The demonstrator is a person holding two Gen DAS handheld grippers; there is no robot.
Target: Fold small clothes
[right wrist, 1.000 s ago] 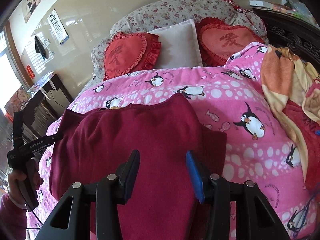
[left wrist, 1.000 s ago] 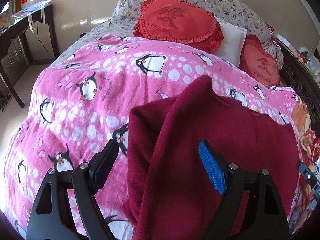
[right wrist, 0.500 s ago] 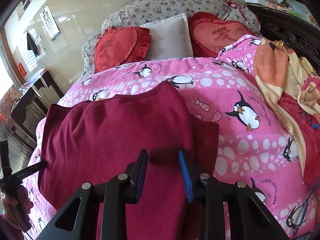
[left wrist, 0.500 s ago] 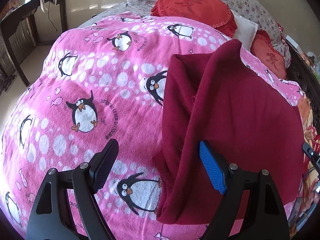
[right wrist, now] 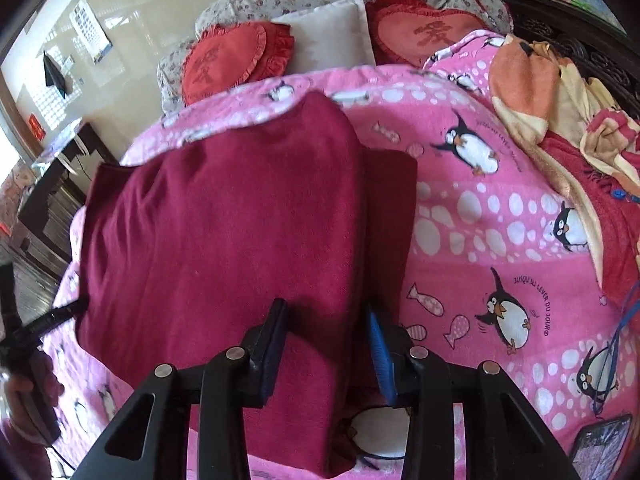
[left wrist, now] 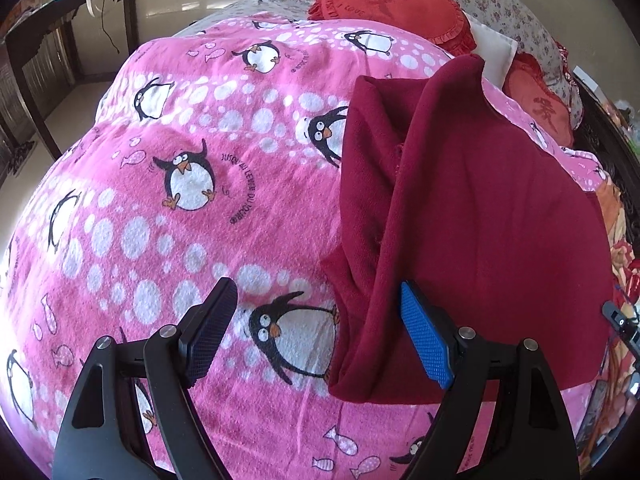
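Lying on penguin blanket (left wrist: 168, 216): maroon garment (left wrist: 480, 208) | left fingers (left wrist: 316, 336) spread | right fingers (right wrist: 326, 344) seemingly unclamped, opening

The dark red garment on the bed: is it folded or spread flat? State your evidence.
Partly folded. The dark red garment has one side turned over itself, with a doubled layer along its edge on the pink penguin blanket.

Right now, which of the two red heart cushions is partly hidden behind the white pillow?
The red heart cushion on the right in the left wrist view; the white pillow overlaps it, while the bigger cushion lies in front.
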